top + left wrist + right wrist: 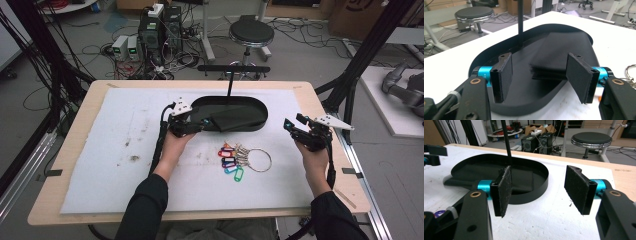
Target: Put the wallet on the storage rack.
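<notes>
Left gripper (200, 123) hovers wide at the tray (252, 102) rim, jaws flanking the folded cloth (232, 120).
Cloth lies inside the black oval tray, one corner overhanging; right gripper (294, 121) gapes too, beside the keys (235, 159).

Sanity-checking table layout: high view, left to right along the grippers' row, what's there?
Left gripper → black oval tray holding a folded black cloth → key ring with coloured tags, slightly nearer → right gripper.

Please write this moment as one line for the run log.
left gripper: open, at black wallet in black tray | right gripper: open, holding nothing, right of tray | key ring: on white mat, untouched
</notes>
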Available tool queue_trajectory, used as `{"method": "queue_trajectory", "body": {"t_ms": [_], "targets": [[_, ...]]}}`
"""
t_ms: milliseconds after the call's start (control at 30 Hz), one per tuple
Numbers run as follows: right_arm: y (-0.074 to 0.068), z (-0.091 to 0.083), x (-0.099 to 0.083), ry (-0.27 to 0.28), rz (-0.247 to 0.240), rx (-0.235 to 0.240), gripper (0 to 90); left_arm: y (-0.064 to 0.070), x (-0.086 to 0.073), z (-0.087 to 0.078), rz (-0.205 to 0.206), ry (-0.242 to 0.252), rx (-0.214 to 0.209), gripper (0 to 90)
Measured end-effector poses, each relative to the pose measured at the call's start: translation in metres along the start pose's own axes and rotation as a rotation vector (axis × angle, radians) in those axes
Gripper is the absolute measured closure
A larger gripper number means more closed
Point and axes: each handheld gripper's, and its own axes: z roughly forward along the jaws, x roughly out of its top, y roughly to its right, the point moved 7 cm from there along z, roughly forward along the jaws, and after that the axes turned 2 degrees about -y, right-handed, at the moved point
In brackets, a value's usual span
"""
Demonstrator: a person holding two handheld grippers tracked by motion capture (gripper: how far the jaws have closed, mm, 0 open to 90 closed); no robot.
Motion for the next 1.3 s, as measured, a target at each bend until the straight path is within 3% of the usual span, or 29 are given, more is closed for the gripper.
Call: {"method": "queue_trajectory", "body": {"t_ms": [200, 233, 333, 400, 467, 500, 633, 767, 800, 867, 1033, 1300], "targets": [[0.0, 0.0, 0.0, -0.001, -0.001, 0.001, 39.9, -0.006, -0.004, -0.026, -0.042, 0.034, 0.019, 38.5], [0.001, 0.0, 0.0, 0.002, -0.003, 0.002, 39.9, -0.006, -0.006, -0.038, -0.044, 0.045, 0.027, 38.5], [0.002, 0.0, 0.0, 0.004, 0.003, 0.0, 39.9, -0.005, -0.007, -0.049, -0.042, 0.044, 0.027, 37.8], [0.002, 0.0, 0.0, 0.004, 0.01, -0.001, 39.9, -0.003, -0.008, -0.064, -0.03, 0.058, 0.043, 37.8], [0.002, 0.0, 0.0, 0.003, 0.008, -0.003, 39.9, 0.0, -0.013, -0.084, -0.042, 0.045, 0.032, 35.9], [0.002, 0.0, 0.0, 0.003, 0.008, -0.003, 39.9, 0.0, -0.013, -0.084, -0.042, 0.045, 0.032, 34.9], [-0.002, -0.004, 0.001, -0.002, 0.0, 0.0, 39.8, 0.006, -0.021, -0.109, -0.081, 0.056, 0.011, 33.7], [-0.01, -0.009, 0.004, 0.014, -0.017, 0.005, 39.8, 0.009, -0.034, -0.129, -0.072, 0.033, 0.016, 32.4], [-0.012, -0.01, 0.005, 0.018, -0.024, 0.008, 39.8, 0.007, -0.038, -0.134, -0.088, 0.015, 0.021, 31.9], [-0.016, -0.012, 0.006, 0.011, -0.036, 0.011, 39.6, 0.005, -0.039, -0.14, -0.106, 0.005, 0.025, 29.3], [-0.019, -0.02, 0.004, 0.008, -0.027, 0.01, 38.1, 0.007, -0.041, -0.16, -0.101, 0.013, 0.043, 29.3], [-0.025, -0.037, -0.001, 0.015, -0.037, 0.005, 36.8, 0.008, -0.052, -0.169, -0.105, 0.025, 0.065, 28.2]]}}
